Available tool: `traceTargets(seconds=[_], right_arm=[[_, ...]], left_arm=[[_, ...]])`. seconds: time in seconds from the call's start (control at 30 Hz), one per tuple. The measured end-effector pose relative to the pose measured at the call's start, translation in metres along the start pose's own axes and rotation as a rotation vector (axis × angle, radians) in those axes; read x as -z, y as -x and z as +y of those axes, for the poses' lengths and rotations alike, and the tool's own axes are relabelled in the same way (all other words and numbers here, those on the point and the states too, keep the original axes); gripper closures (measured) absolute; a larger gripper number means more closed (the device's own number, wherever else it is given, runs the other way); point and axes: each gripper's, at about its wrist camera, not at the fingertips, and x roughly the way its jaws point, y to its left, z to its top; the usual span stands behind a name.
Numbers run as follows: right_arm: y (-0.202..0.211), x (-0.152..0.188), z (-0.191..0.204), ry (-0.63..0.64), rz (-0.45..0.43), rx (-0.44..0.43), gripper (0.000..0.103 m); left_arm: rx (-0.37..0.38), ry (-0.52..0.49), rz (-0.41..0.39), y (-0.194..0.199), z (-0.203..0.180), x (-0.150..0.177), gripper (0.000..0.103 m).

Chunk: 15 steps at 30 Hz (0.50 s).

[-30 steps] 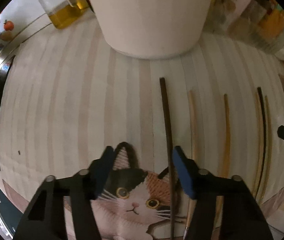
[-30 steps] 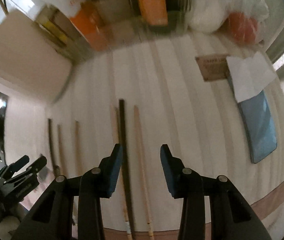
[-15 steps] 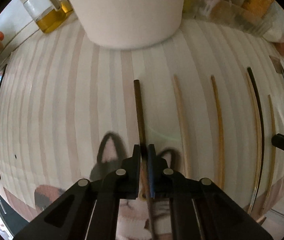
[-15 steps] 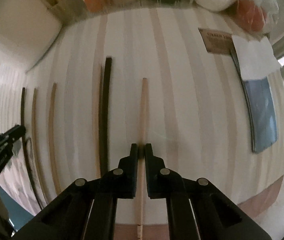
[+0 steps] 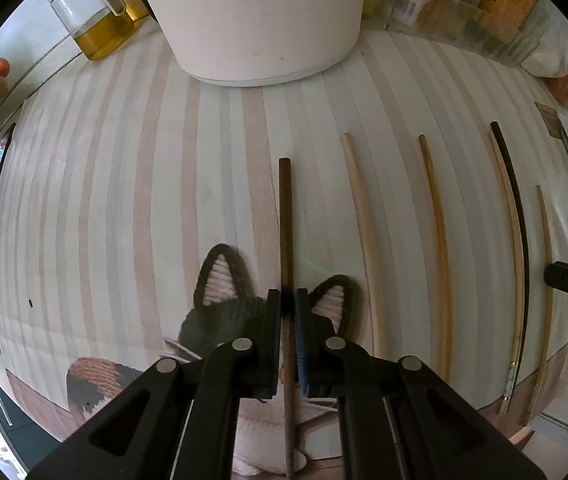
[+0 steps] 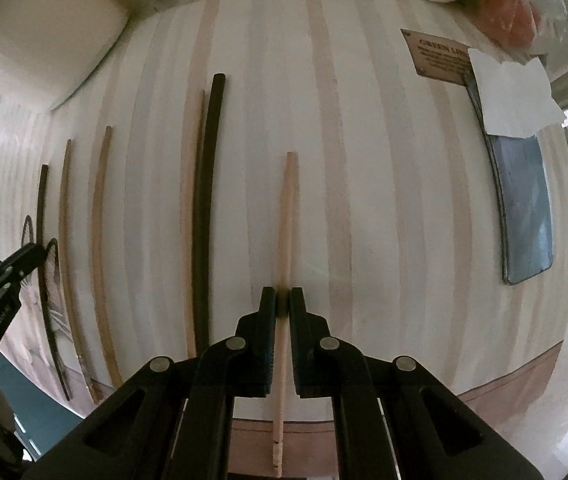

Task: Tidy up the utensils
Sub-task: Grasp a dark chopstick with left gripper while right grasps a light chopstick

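striped tabletop (image 5: 124, 200): left claw (image 5: 288, 300) clenched on dark chopstick (image 5: 285, 216), right claw (image 6: 282, 300) clenched on pale chopstick (image 6: 287, 208); both sticks run lengthwise, straight ahead of the claws.

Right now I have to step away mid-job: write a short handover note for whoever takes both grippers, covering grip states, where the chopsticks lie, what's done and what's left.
Left gripper: shut on the dark brown wooden chopstick, leftmost in the row, above the cat-face mat.
Right gripper: shut on the pale wooden chopstick, rightmost in the row.
Both gripped sticks look about level with the striped tabletop; whether they are lifted is unclear.
Between them lie two tan chopsticks, a long black chopstick and a pale one beside it.
Done: both picks. Left: pairing and placing everything.
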Motion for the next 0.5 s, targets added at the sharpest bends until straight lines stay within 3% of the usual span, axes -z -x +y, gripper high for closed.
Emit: traceTargets(seconds=[0.23, 0.5], right_arm=[[-0.006, -0.004, 0.031, 0.011, -0.025, 0.025, 0.096], [0.009, 0.015, 0.030, -0.064, -0.161, -0.077, 0.097]], left_arm=[[-0.007, 0.026, -0.021, 0.003, 0.007, 0.000, 0.099], [0.009, 0.017, -0.117, 0.047, 0.006, -0.005, 0.099]])
